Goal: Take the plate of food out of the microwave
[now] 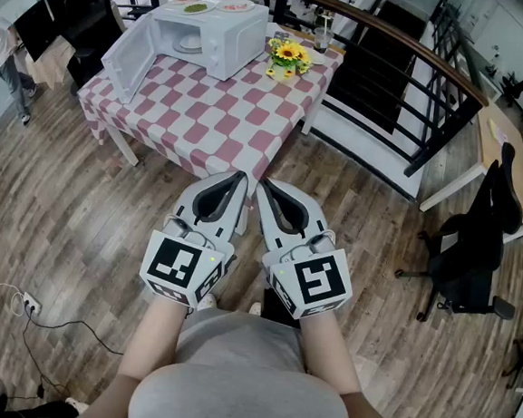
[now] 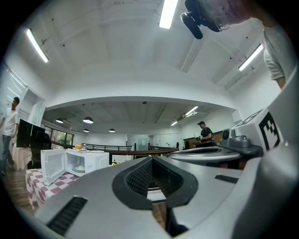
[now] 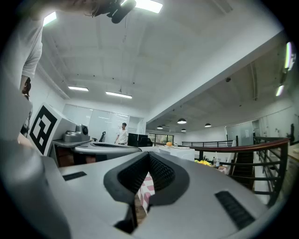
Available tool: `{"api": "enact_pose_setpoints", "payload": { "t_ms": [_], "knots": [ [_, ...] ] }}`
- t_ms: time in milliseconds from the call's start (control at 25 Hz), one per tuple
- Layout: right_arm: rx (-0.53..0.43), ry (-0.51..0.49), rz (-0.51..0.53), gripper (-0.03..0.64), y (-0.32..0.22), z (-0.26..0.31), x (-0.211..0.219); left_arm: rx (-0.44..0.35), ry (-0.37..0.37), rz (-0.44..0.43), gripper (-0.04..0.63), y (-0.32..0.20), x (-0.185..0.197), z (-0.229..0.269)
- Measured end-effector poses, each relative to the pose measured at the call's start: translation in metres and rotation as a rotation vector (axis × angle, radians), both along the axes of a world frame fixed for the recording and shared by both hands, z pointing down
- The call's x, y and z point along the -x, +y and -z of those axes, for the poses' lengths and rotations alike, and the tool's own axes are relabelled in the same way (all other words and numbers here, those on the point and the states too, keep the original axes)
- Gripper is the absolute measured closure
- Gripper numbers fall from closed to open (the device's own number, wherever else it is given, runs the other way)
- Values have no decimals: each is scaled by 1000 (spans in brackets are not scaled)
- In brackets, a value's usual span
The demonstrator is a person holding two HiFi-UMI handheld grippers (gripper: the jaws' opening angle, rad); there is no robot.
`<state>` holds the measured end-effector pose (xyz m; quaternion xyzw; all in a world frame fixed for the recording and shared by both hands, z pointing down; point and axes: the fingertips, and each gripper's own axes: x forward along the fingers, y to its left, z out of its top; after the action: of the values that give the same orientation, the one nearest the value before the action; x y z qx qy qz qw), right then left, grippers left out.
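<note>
Short of the checked table [image 1: 216, 122], both tools closed and empty

On the wooden floor [image 1: 78, 224] the person stands back from the table, forearms [image 1: 155, 335] drawn in at the waist and both hands held level, side by side. The left gripper [image 1: 242, 176] and right gripper [image 1: 262, 187] point forward toward the table, their tips close together. Each pair of jaws is pressed together with nothing between them. Well ahead, the white microwave [image 1: 224, 38] sits on the cloth with its door [image 1: 128, 53] swung open, and the plate of food [image 1: 189, 42] lies inside
</note>
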<state>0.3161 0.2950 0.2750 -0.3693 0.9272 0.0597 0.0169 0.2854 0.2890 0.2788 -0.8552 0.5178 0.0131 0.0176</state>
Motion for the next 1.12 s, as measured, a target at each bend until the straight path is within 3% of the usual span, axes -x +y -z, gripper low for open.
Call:
{"api": "enact_pose_setpoints", "payload": {
  "t_ms": [440, 640, 1120],
  "knots": [
    [-11, 47, 18, 592, -11, -7, -36, -13, 23, 33, 597, -15, -30, -4],
    [23, -36, 21, 592, -24, -6, -43, 0, 33, 43, 597, -21, -29, -10],
    [13, -32, 49, 592, -70, -10, 12, 13, 18, 48, 597, -67, 23, -14]
  ]
}}
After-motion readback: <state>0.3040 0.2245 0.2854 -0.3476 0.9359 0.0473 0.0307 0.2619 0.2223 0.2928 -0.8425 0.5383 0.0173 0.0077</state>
